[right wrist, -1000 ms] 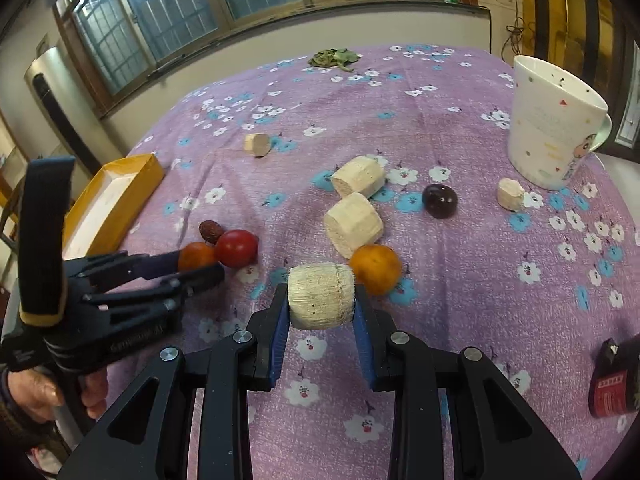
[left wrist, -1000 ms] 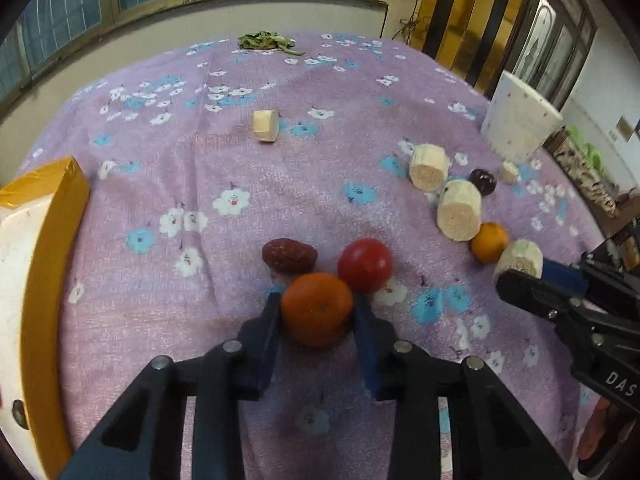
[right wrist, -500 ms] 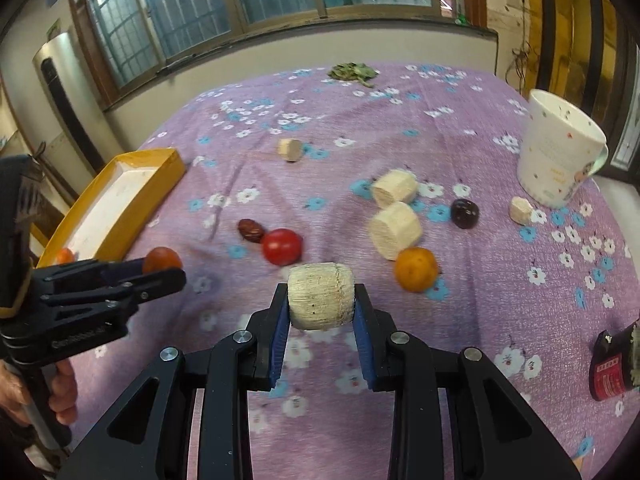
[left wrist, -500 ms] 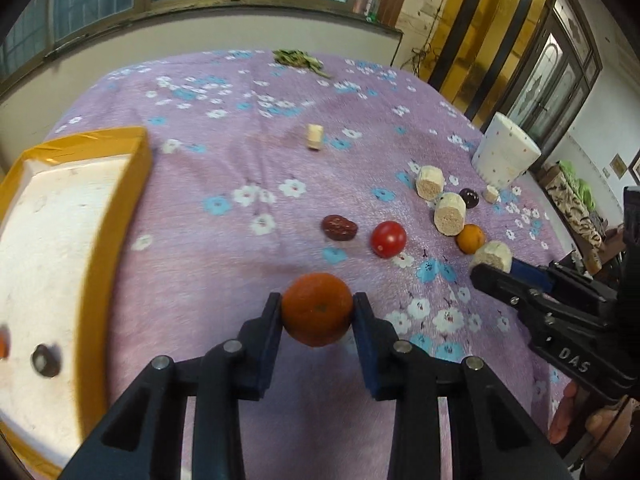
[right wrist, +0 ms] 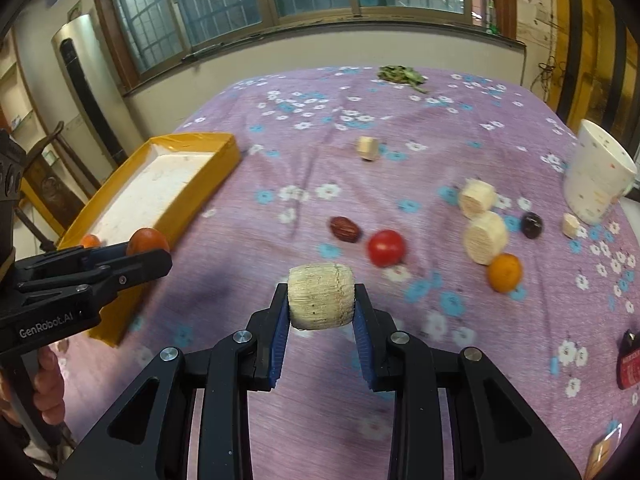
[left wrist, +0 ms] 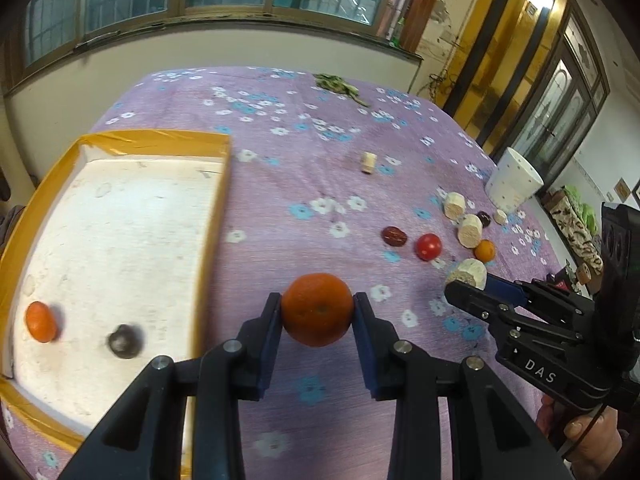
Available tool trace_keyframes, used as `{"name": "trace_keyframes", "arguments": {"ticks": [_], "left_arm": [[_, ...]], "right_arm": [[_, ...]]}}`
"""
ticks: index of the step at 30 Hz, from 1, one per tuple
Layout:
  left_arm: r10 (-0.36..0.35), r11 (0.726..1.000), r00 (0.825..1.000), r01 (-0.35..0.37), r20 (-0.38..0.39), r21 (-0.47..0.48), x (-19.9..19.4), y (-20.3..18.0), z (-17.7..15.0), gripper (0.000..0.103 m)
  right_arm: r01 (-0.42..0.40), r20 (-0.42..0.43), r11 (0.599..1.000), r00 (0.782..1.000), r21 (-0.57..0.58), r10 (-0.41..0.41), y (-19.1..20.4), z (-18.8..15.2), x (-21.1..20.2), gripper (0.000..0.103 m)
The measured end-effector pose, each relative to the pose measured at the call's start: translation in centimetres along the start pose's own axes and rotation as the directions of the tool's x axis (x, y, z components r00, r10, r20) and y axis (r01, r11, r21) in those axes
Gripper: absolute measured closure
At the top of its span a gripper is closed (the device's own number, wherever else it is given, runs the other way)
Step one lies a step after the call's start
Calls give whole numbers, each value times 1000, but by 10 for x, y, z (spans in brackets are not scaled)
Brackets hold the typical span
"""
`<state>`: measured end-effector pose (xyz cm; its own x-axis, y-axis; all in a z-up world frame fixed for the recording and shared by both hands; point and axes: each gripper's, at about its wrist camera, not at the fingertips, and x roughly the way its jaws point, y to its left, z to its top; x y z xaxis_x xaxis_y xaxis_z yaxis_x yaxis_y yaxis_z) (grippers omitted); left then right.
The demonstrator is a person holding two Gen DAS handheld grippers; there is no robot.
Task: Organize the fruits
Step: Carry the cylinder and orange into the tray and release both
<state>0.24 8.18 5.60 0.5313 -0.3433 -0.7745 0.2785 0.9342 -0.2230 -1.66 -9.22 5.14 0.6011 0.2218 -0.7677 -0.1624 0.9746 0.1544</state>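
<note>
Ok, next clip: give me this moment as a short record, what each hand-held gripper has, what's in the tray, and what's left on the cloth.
left hand-held gripper: shut on a mandarin, beside the tray
right hand-held gripper: shut on a pale cut cylinder
yellow tray: one mandarin piece, one dark round fruit
on cloth: red date, tomato, small mandarin, dark fruit, more pale chunks
also: white mug

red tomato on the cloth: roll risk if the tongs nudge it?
Likely yes: the red tomato looks round and glossy, so it may roll and slip. The flowered cloth could slow it slightly. Its skin probably bruises under a hard squeeze.
</note>
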Motion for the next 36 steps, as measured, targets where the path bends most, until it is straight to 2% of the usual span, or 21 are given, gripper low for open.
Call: {"name": "trace_keyframes", "arguments": {"ticks": [8, 19, 26, 36], "left_arm": [[43, 997, 999, -41, 28, -67, -19, 52, 4, 65], [162, 974, 986, -154, 35, -168, -35, 138, 8, 65], [239, 945, 971, -233, 0, -228, -26, 188, 12, 65], [238, 931, 969, -248, -68, -267, -1, 219, 15, 65]], "right_arm": [[-72, -12, 996, 997, -48, 72, 48, 24, 20, 74], [-188, -48, 973, 982, -133, 183, 122, 56, 55, 74], [-222, -111, 954, 973, -200, 203, 166, 61, 90, 74], [-218, -196, 950, 965, -225, 175, 194, 56, 128, 74]]}}
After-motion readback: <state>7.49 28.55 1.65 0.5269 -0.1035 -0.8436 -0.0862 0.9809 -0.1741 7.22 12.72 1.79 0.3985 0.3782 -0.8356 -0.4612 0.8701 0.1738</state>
